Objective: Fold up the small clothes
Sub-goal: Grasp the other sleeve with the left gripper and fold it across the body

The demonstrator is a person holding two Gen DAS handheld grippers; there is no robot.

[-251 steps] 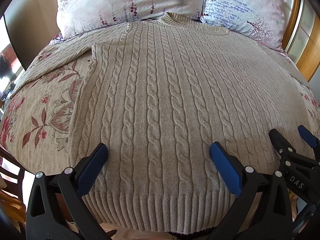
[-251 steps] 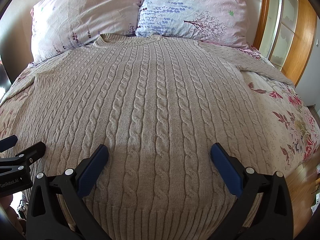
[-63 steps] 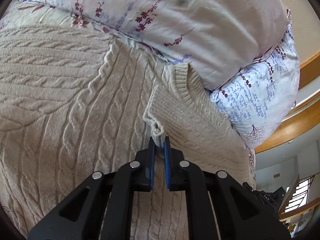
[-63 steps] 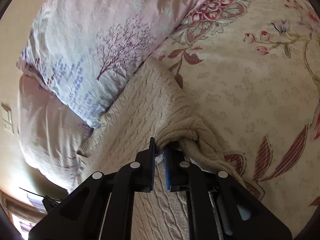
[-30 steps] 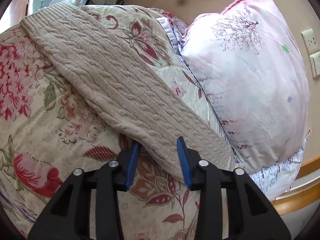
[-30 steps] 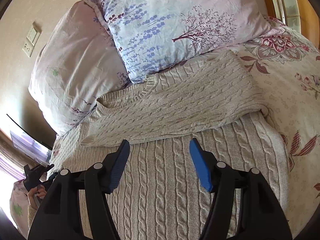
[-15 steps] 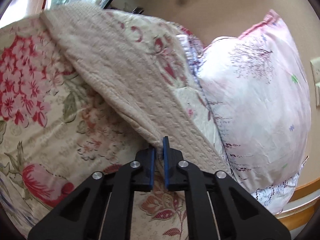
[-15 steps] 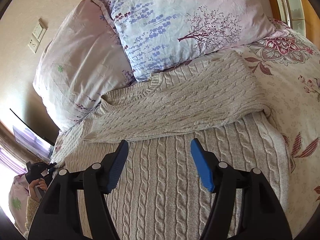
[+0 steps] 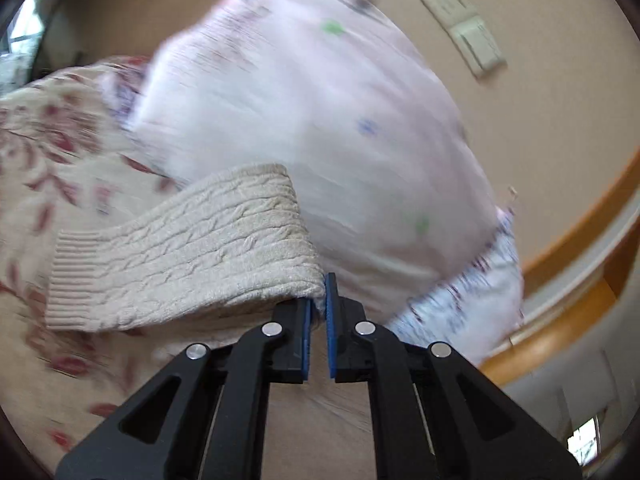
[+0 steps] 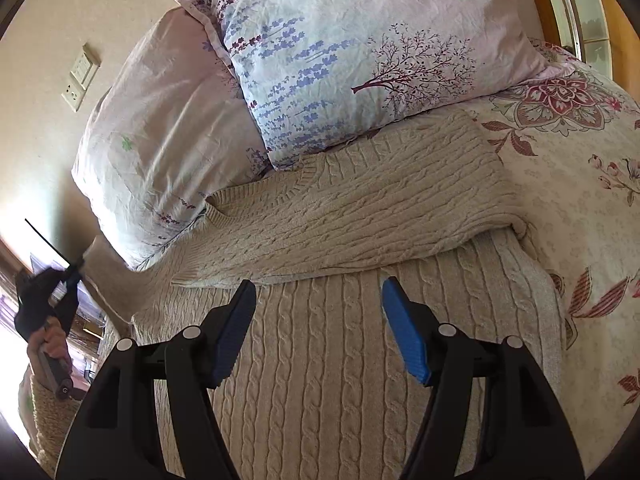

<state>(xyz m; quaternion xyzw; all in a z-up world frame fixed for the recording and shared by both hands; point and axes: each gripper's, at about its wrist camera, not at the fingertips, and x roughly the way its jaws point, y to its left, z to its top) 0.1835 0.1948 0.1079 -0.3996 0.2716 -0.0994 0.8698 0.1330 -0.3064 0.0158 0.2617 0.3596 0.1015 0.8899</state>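
A beige cable-knit sweater [image 10: 328, 360] lies on the bed. Its right sleeve [image 10: 360, 216] is folded across the chest below the collar. My left gripper [image 9: 318, 312] is shut on the edge of the other sleeve [image 9: 192, 256], which hangs lifted above the bedspread with its ribbed cuff to the left. That view is blurred by motion. In the right wrist view the left gripper [image 10: 66, 276] shows small at the far left, held by a hand, with the sleeve rising to it. My right gripper [image 10: 320, 320] hovers open over the sweater's body, nothing between its fingers.
Two floral pillows [image 10: 360, 60] lean against the wall at the head of the bed. A floral bedspread [image 10: 580, 200] covers the bed right of the sweater. A wooden headboard frame [image 9: 580, 240] and wall switches [image 9: 468, 28] lie behind.
My left gripper closed on the flat left sleeve, then lifted it off the bedspread and swung towards the pillows. The right gripper stayed open and almost still.
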